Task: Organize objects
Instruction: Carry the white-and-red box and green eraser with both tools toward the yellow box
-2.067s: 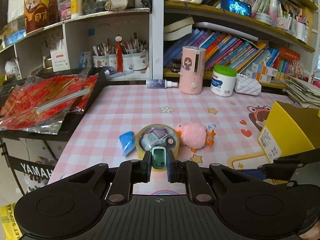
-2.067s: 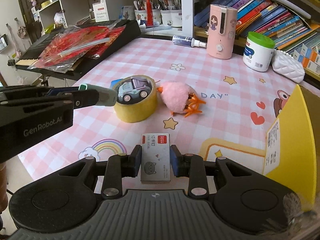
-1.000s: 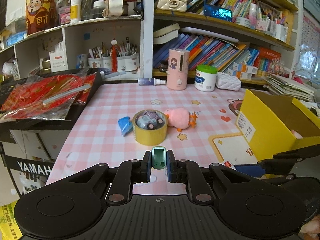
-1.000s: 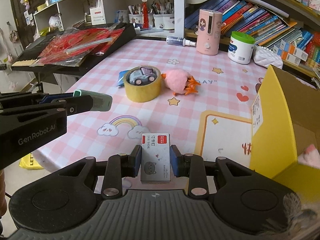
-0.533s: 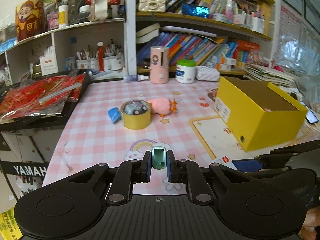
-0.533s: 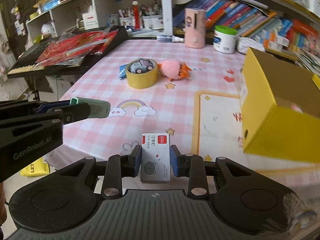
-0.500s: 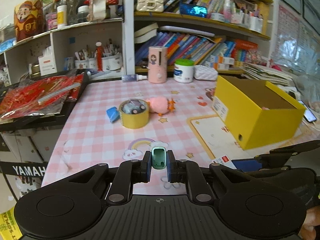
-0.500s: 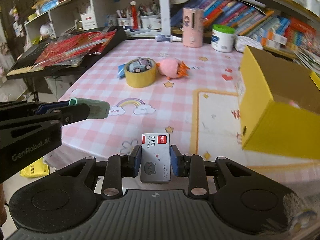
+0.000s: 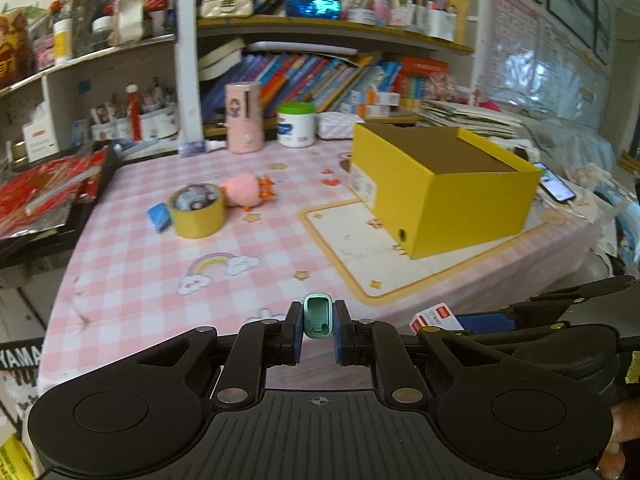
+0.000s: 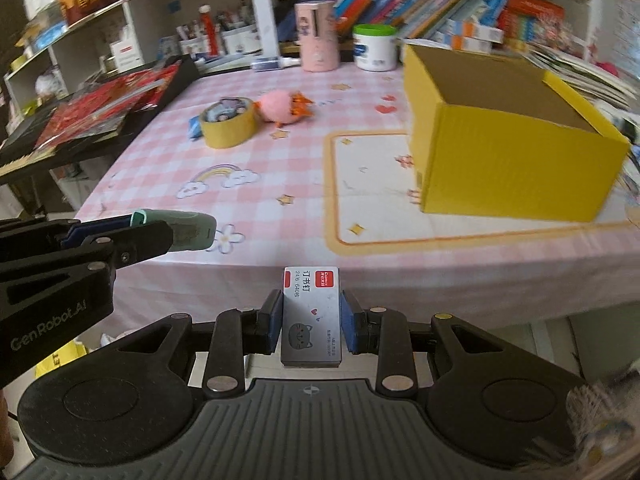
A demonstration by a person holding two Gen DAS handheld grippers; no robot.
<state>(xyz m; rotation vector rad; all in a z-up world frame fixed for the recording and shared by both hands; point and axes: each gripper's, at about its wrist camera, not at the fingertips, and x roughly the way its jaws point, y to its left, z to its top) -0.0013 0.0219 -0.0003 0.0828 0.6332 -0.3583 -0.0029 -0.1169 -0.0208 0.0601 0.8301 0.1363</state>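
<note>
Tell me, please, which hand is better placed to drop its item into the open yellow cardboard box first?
Probably the right: the right gripper, shut on the grey staple box, sits on the yellow cardboard box's side of the left gripper.

The surface (image 10: 280, 168) lies bare along its near edge; the yellow box (image 10: 516, 160) blocks the right, the tape roll (image 10: 227, 128) and pink plush (image 10: 280, 110) the far left.

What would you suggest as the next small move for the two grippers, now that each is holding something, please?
Probably carry both loads over to the open yellow cardboard box and release them there. The right gripper is shut on a small grey staple box with a cat drawing, the left gripper on a small mint-green plastic clip-like device, and both are short of the box, near the table's front edge.
</note>
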